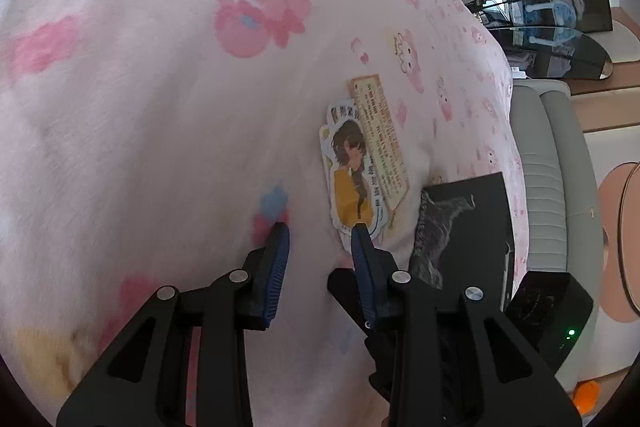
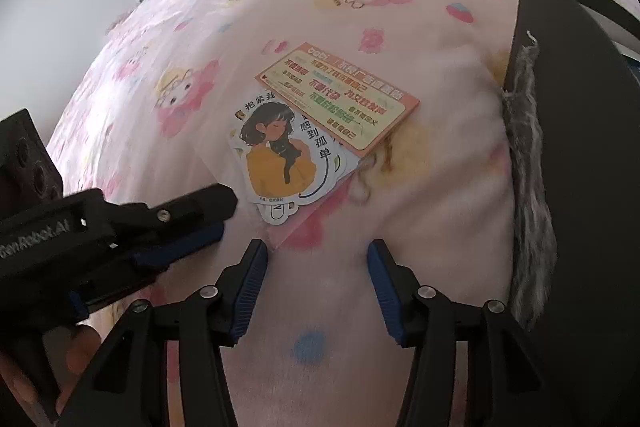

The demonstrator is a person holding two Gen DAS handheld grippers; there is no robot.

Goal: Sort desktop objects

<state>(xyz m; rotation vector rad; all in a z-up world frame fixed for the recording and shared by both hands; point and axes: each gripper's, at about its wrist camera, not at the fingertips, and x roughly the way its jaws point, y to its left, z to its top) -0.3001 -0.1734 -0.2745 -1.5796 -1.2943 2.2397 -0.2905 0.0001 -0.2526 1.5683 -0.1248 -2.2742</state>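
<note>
Tongs first: the right gripper (image 2: 318, 251) hangs with its jaws apart over the pink blanket (image 2: 420, 195), nothing between the pads. The left gripper (image 1: 320, 233) also stands with a gap between its jaws and grips nothing; its right fingertip (image 1: 359, 229) sits at the lower edge of the girl sticker (image 2: 280, 155). The sticker lies flat on the blanket, its far corner overlapped by the orange card (image 2: 340, 99). To the right, a black sheet (image 2: 580, 147) with a grey frayed edge rests on the blanket, apart from both paper items.
</note>
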